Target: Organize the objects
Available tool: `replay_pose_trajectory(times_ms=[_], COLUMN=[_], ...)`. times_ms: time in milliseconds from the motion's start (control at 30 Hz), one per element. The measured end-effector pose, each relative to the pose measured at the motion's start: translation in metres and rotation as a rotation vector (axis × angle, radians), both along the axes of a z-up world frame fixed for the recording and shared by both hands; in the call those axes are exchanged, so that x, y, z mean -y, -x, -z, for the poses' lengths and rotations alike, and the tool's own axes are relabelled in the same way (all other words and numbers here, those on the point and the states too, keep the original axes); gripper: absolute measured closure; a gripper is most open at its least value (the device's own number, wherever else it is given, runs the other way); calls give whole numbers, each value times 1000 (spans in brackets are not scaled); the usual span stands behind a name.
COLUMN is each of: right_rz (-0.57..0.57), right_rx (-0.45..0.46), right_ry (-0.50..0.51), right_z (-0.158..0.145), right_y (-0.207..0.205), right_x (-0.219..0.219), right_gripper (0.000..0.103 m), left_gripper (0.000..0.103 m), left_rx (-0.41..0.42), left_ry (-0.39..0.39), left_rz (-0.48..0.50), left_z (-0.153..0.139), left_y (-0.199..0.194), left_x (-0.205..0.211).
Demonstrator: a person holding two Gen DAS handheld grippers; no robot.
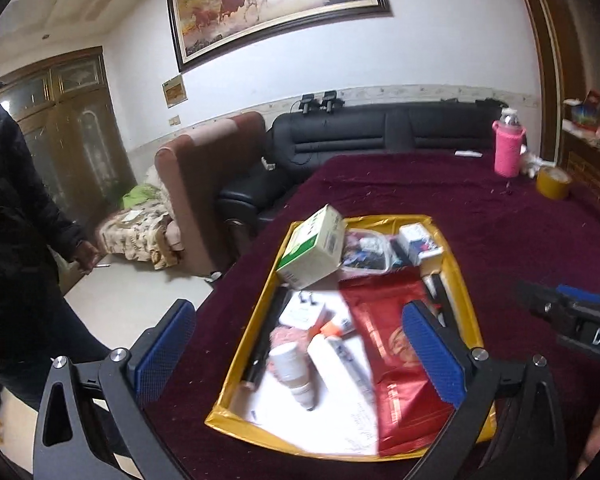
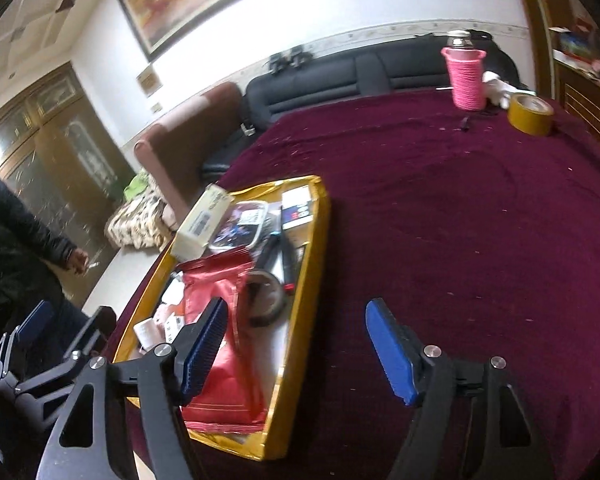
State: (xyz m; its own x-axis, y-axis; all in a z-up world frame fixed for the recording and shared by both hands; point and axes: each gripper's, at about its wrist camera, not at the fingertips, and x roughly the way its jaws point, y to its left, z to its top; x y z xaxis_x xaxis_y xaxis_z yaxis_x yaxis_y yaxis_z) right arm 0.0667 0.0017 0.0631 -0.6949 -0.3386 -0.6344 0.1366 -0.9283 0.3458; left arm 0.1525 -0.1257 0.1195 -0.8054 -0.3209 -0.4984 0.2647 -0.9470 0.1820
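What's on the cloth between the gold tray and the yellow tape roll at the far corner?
Nothing but bare maroon tablecloth with small specks; the right wrist view shows the stretch from the gold tray to the yellow tape roll clearly.

Framed horse painting [image 1: 278, 4], black sofa [image 1: 364, 136], wooden doors [image 1: 72, 120], bystander in dark jacket [image 1: 8, 208]

Dim indoor light, white glare on the framed painting [image 1: 276, 4] glass, heavy fisheye bending and dark corners, motion blur across both views, soft smeared items below the painting, weak shadows
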Motion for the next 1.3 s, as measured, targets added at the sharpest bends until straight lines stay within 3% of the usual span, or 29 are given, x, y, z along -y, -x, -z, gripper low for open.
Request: replay_pose_trajectory(times_ms=[167,333,767,933,1133,1233,1300], right_rz=[86,127,77,70,60,52,47], right_rx=[-23,-15,-56,-64,-95,-102,-98], right_ry=[-29,-44,-214,-256,-290,-309,-321], right_z=[-3,-1,-2,0,-5,-5,-4], right_y=[-7,-8,-12,-13,-15,-15,-15], right_x=[-23,-37,-7,1,11,16,19], right_gripper=[24,23,19,19,19,19,19], left_gripper=[0,0,0,0,0,0,0], left_rx=[-58,-45,-60,-79,-32,7,15], left_ry=[-4,-44,-86,-147,-296,-345,-337], left_rz=[31,77,51,95,235,229,200], left_z=[-17,-22,-27,-29,-24,-13,-5], left_y=[-3,2,1,-2,9,15,15], left_x=[-10,-17,-13,-4,5,9,10])
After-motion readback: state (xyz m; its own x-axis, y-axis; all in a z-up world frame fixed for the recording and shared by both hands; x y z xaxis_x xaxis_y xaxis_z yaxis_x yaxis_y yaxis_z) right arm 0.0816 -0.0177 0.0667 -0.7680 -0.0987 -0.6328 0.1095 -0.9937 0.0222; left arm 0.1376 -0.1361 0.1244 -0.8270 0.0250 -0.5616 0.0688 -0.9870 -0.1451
